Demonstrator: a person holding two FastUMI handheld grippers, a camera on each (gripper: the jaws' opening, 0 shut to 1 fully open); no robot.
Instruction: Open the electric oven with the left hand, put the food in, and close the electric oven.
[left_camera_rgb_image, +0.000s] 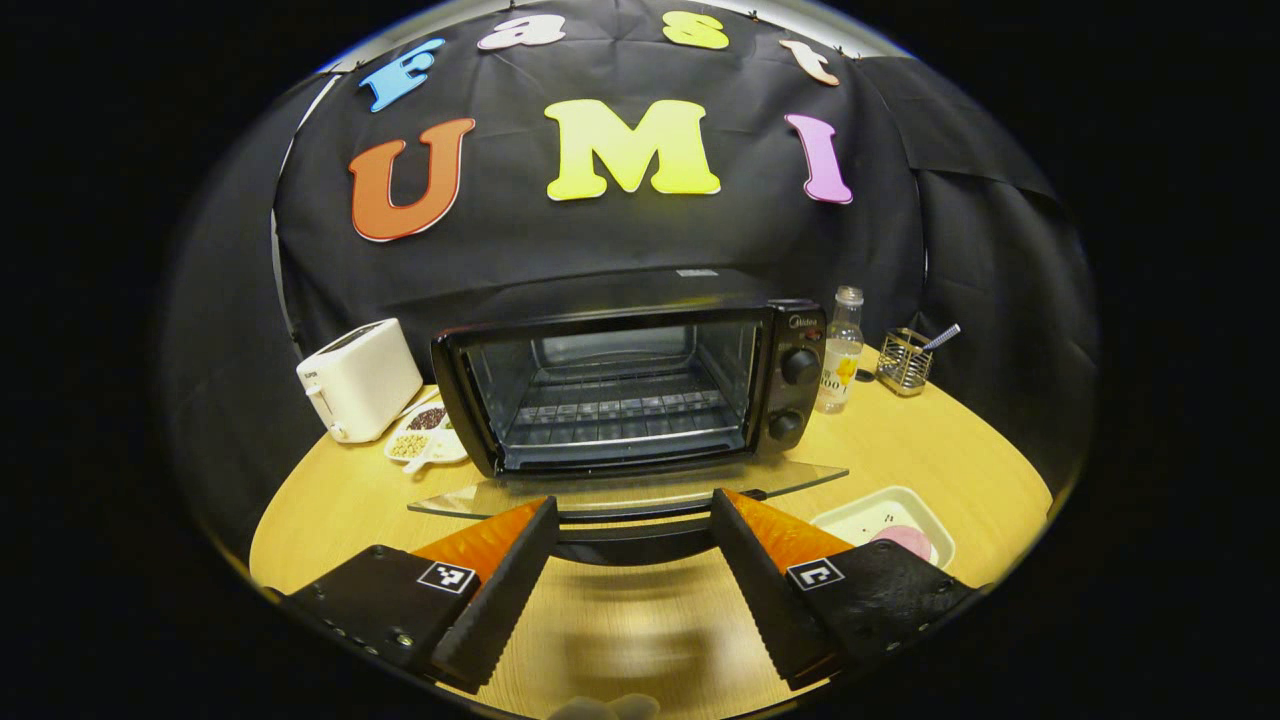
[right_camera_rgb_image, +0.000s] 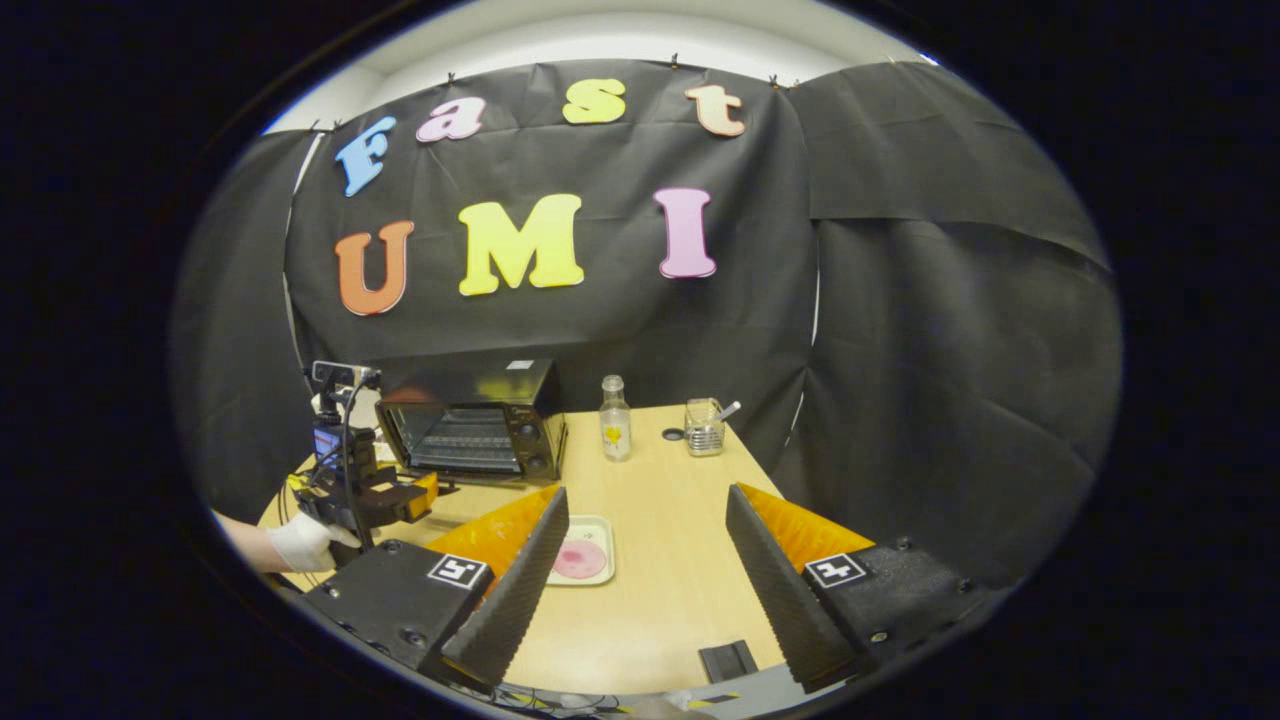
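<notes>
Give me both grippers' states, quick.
Left gripper: open, holding nothing, at the open oven door.
Right gripper: open, holding nothing, above the tray.

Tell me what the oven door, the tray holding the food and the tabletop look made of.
Oven door: clear glass, seemingly; the table shows through it. Tray: smooth and pale, probably plastic or ceramic; hard to tell. Tabletop: light wood or wood-look laminate, with a faint grain.
</notes>
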